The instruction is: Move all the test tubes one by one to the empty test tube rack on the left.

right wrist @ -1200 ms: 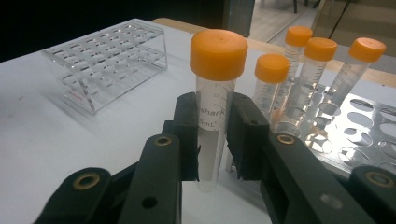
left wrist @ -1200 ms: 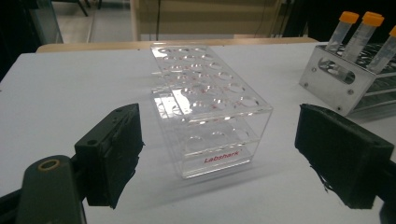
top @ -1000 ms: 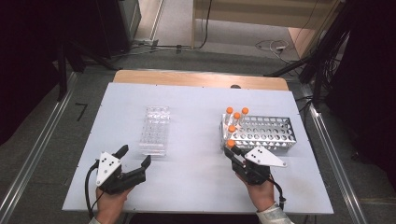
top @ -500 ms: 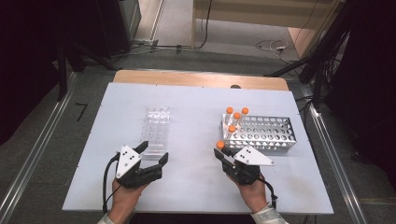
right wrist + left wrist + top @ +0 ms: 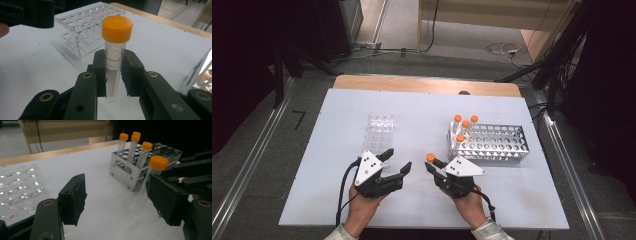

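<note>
The right tongs [image 5: 113, 75] clamp a clear centrifuge tube with an orange cap [image 5: 115, 47], held upright above the white tabletop [image 5: 422, 115]. The left tongs [image 5: 398, 161], just beside them, have been closing and hold nothing. A clear plastic rack [image 5: 379, 131] stands beyond the left tongs, a metal rack [image 5: 502, 145] beyond the right.
</note>
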The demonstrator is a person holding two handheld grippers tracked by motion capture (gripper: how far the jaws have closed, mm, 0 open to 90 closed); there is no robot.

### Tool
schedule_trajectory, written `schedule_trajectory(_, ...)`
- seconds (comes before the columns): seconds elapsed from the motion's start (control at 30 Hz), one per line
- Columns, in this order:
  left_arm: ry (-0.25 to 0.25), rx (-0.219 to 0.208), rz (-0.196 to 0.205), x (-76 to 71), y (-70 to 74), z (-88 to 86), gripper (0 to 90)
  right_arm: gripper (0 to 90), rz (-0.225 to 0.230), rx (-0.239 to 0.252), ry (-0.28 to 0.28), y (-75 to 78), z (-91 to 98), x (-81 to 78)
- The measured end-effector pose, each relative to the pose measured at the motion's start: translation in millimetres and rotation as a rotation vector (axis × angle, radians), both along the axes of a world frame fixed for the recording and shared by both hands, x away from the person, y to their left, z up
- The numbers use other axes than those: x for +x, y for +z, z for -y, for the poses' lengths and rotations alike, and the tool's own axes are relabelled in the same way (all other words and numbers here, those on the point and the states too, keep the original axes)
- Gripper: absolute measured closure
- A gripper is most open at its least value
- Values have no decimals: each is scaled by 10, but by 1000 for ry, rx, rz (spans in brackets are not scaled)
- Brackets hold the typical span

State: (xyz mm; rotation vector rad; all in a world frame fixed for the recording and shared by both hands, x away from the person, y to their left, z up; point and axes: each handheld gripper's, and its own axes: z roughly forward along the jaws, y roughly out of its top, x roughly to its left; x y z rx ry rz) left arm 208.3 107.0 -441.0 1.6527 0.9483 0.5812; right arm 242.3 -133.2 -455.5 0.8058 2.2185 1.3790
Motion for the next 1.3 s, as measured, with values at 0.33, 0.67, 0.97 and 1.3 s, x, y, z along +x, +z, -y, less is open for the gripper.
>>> schedule_trajectory(0.33,-69,-15,12,40,65,161,408,720,-3,-20,49,-27,-169,-25)
schedule_trajectory(0.67,-106,10,14,50,34,267,535,720,-7,-1,78,-5,-255,-62)
schedule_trajectory(0.97,-112,20,21,57,16,289,681,720,-10,3,89,1,-256,-68)
schedule_trajectory(1.3,-117,24,15,83,21,263,700,499,-48,-5,120,-3,-246,-56)
